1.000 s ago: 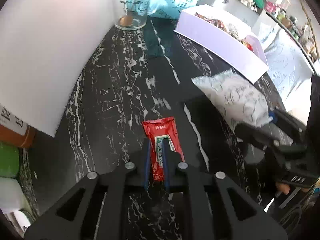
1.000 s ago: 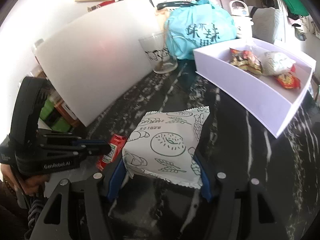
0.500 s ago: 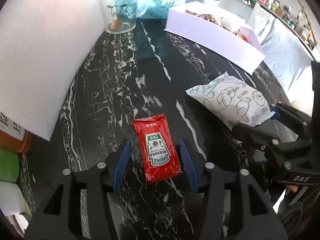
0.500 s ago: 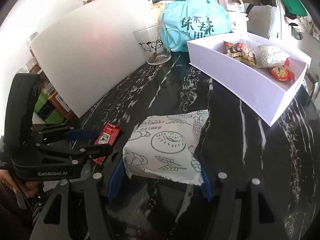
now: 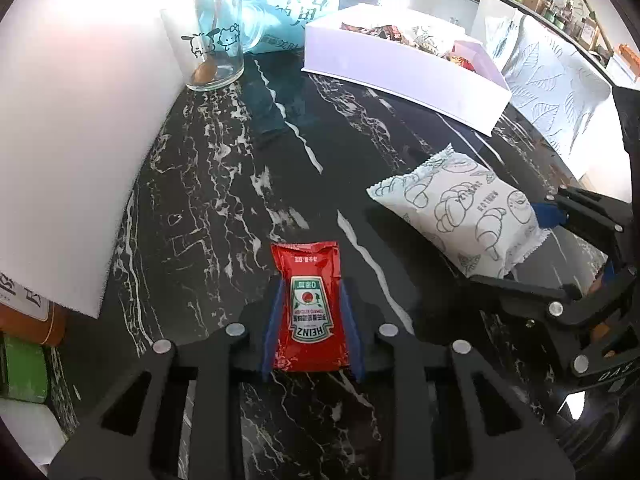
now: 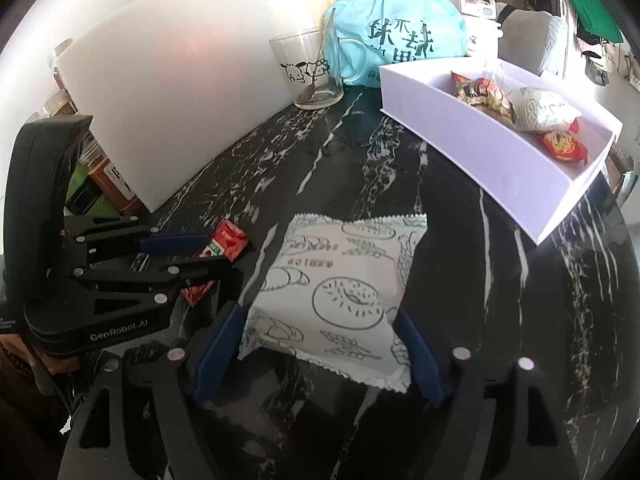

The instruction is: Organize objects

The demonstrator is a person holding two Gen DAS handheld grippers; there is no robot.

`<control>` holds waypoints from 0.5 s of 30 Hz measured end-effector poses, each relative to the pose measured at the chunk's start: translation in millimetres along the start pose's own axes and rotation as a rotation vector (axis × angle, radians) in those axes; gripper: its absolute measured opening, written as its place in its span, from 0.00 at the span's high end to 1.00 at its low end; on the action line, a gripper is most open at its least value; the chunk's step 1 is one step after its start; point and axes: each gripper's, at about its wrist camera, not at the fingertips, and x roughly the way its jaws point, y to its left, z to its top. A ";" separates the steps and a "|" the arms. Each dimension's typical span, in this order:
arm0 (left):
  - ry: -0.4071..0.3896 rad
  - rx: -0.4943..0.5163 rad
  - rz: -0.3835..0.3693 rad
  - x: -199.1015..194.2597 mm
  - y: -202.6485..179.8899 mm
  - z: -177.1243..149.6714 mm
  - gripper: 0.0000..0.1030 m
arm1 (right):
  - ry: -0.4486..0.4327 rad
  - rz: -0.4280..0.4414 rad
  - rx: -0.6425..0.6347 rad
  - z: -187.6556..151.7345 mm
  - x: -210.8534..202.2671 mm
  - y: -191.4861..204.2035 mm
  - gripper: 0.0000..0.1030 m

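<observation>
1. The red ketchup sachet [image 5: 310, 308] lies flat on the black marble table [image 5: 208, 184], near the front edge, with its printed face up. It looks light, thin and limp, with a slick foil skin; its liquid filling would likely bulge away under a squeeze, so the firmer side seams seem the best place to pinch.
2. The left gripper [image 5: 311, 320] straddles the sachet, its blue pads along both long edges. The jaws are closing, the pads at the sachet's sides; whether they already press cannot be told.
3. Just beside it, the white pastry packet [image 6: 340, 288] rests on the table: puffy, air-filled, soft, probably crushable. A hold across its narrow width, kept gentle, would suit it.
4. The right gripper [image 6: 320, 344] brackets the packet's near end; its jaws are opening and the pads stand just clear of the packet's sides.
5. Farther back sits the white tray [image 6: 460, 128], already holding snack packs, the likely destination.
6. Beyond are a glass mug [image 6: 308, 76] and a blue bag [image 6: 396, 32].
</observation>
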 end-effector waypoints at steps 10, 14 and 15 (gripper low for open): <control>-0.006 -0.038 -0.043 -2.3 8.9 -1.9 0.84 | 0.072 -0.051 0.033 12.2 19.9 -3.9 0.20; -0.013 -0.051 -0.049 -2.7 10.5 -2.4 0.86 | 0.053 -0.043 0.033 9.0 17.0 -4.5 0.24; -0.015 -0.056 -0.051 -2.9 11.2 -2.4 0.86 | 0.044 -0.039 0.029 8.4 16.0 -4.6 0.32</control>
